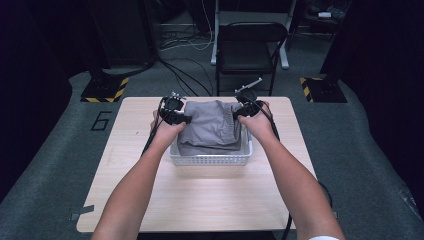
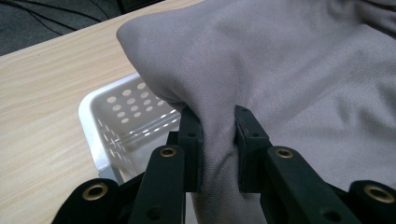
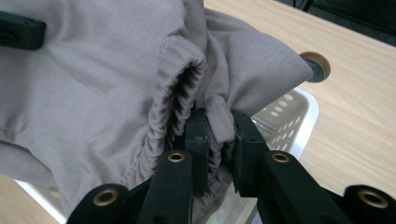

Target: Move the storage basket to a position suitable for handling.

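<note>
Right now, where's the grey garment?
High view: the grey garment hangs over the white perforated basket at table centre, pinched between the left gripper and right gripper.

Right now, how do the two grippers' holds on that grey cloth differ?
The left gripper pinches a smooth, plain fold of the grey garment; the right gripper pinches its gathered, elastic-looking edge. In the high view the left sits at the garment's left side, the right at its right. Both are clamped on fabric above the white basket.
</note>
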Demonstrator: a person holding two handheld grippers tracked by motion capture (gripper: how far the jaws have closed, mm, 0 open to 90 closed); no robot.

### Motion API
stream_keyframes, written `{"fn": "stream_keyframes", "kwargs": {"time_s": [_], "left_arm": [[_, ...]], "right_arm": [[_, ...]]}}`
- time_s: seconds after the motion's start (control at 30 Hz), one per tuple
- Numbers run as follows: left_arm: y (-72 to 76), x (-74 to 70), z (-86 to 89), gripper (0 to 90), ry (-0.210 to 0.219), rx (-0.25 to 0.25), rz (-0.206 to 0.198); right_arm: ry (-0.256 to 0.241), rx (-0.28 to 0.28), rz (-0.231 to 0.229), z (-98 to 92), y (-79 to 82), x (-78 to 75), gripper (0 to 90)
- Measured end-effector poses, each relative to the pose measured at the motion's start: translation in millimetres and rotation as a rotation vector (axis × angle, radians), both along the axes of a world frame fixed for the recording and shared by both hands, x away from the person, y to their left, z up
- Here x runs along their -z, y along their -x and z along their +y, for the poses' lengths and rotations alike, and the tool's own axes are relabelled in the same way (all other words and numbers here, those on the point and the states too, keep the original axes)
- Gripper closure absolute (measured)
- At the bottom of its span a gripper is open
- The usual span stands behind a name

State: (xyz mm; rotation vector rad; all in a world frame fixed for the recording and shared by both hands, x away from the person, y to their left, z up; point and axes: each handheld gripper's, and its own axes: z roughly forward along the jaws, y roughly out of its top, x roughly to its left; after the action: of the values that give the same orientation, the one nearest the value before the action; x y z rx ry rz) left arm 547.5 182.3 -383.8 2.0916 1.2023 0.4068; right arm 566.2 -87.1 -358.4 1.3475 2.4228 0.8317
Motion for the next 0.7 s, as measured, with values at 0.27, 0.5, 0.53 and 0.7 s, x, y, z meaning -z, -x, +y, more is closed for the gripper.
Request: {"fn": "stream_keyframes", "kwargs": {"time_s": [0.27,0.5,0.53,0.7], "left_arm": [[-4.0,10.1,-1.5,75.7,-0.001,-0.007,0.019],[-4.8,19.0,-4.7,75.7,0.012,-0.013,0.029],[-4.7,20.4,-5.5,75.7,0.004,-0.013,0.03],[-5.2,29.8,-8.1,75.7,-0.005,-0.016,0.039]], "right_arm": [[0.027,0.026,0.036,5.0,-7.4,9.6,78.8],[0.034,0.052,0.058,2.0,-11.2,18.5,78.8],[0.035,0.057,0.061,1.7,-11.4,19.8,78.7],[0.042,0.062,0.056,1.1,-11.7,27.4,78.6]]}}
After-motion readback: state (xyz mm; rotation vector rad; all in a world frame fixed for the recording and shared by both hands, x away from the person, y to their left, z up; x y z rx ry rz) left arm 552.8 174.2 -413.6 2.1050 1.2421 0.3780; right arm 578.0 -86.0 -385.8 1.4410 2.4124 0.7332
